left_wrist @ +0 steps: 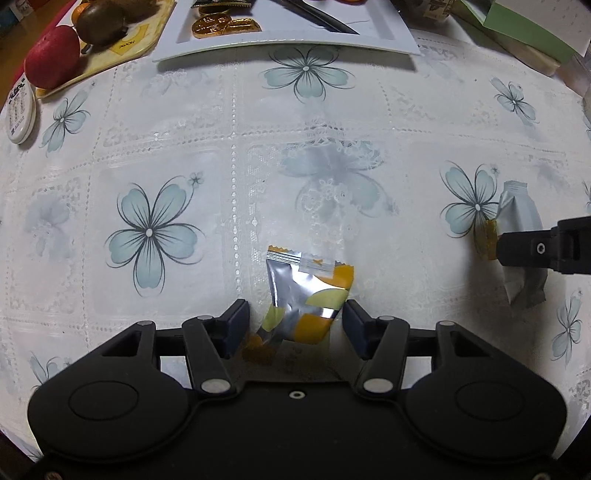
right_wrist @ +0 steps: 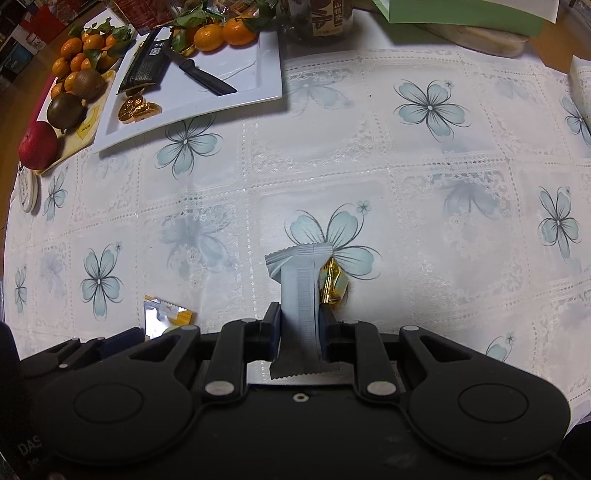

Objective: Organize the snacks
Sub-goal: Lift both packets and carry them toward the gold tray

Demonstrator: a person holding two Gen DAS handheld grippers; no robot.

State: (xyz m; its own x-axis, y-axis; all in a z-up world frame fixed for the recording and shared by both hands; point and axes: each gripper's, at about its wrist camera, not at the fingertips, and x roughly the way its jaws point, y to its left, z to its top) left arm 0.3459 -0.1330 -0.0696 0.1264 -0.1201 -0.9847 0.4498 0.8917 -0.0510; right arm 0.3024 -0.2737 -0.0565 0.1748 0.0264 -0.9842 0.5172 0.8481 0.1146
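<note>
On the flowered tablecloth, left wrist view:
- Your left gripper: jaws spread wide, one finger on each side of a snack packet, neither clearly pressing it.
- Silver-and-orange snack packet: lies flat on the cloth between your fingers, serrated end pointing away from you.
- Your right gripper: comes in from the right edge, clamped on a grey packet well apart from your packet.
- Gold candy: just beside the grey packet; whether they touch is hard to tell.
- White tray: at the far edge, holding gold chocolate coins and a black knife.
- Fruit: a red apple and a kiwi on a board at far left.

On the same cloth, right wrist view:
- Your right gripper: narrowed tight on the grey packet, which stands on edge between the pads, crimped ends fore and aft.
- Gold candy: just right of the packet, on the cloth.
- Silver-and-orange packet: lower left, partly hidden behind your left gripper.
- White tray: far left, with knife, a dark wrapped bar and coins.
- Mandarins: leafy, along the tray's far rim.
</note>
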